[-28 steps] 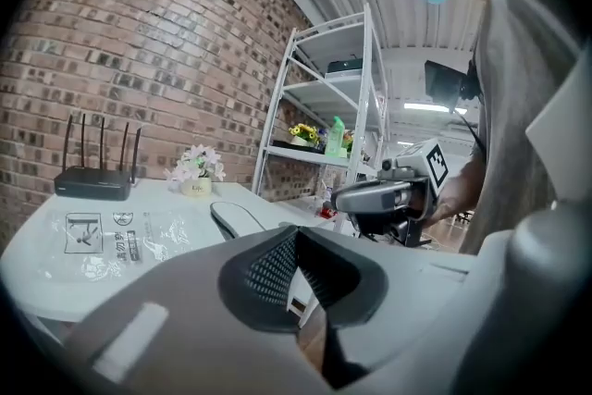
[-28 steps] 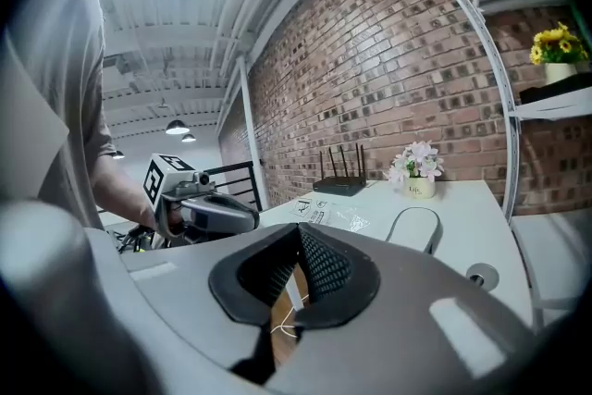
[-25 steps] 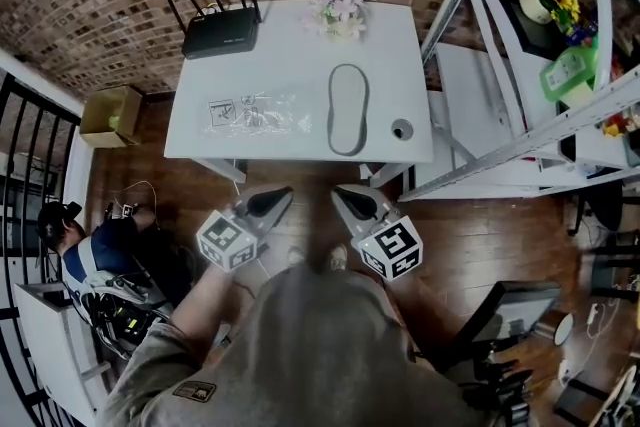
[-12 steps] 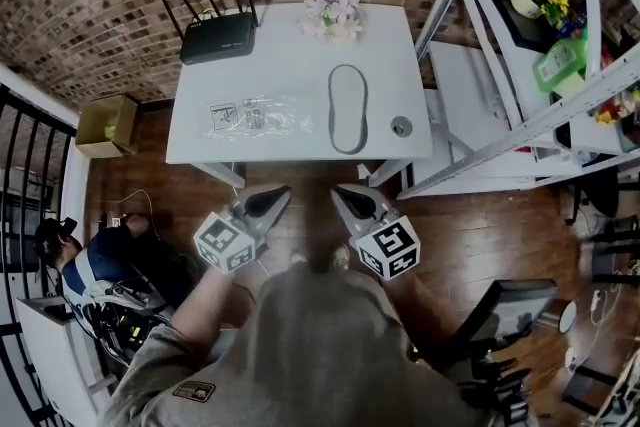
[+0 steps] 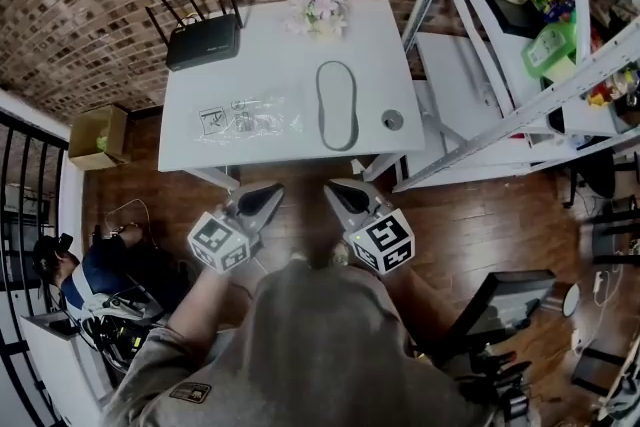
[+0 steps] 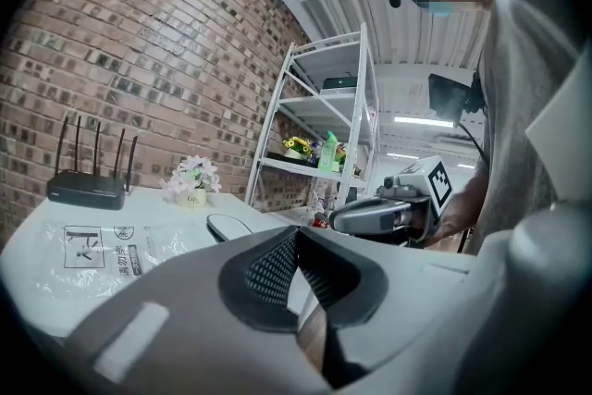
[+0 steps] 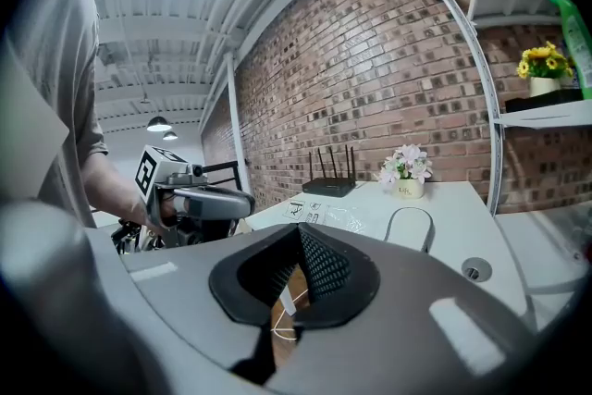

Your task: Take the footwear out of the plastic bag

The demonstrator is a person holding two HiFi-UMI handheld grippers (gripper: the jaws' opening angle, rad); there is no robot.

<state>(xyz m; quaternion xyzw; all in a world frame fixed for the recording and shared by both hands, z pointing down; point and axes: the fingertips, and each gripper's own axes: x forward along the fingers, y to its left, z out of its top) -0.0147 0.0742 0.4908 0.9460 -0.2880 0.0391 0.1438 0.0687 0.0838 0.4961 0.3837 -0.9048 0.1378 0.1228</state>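
The left hand-held gripper (image 5: 267, 198) has its jaws fully together with nothing between them; the left gripper view (image 6: 297, 230) shows the ribbed pads meeting. The right hand-held gripper (image 5: 337, 190) is likewise closed and empty, as the right gripper view (image 7: 298, 229) confirms. Both units hang side by side above the wooden floor (image 5: 470, 215), tips pointing to 12 o'clock, short of the near edge of the white tabletop (image 5: 280, 45).

On the tabletop, the clear plastic bag (image 5: 245, 118) lies flat at 12 o'clock from the left unit, its printed labels facing up. The footwear (image 5: 336, 105), a flat, light sole shape with a grey rim, lies outside the bag at its 3 o'clock side, just beside it. A round grommet (image 5: 393, 119) sits at 3 o'clock from the footwear. A black router (image 5: 203, 40) occupies the 11 o'clock corner, and a small pot of flowers (image 5: 318, 5) stands at the far edge.
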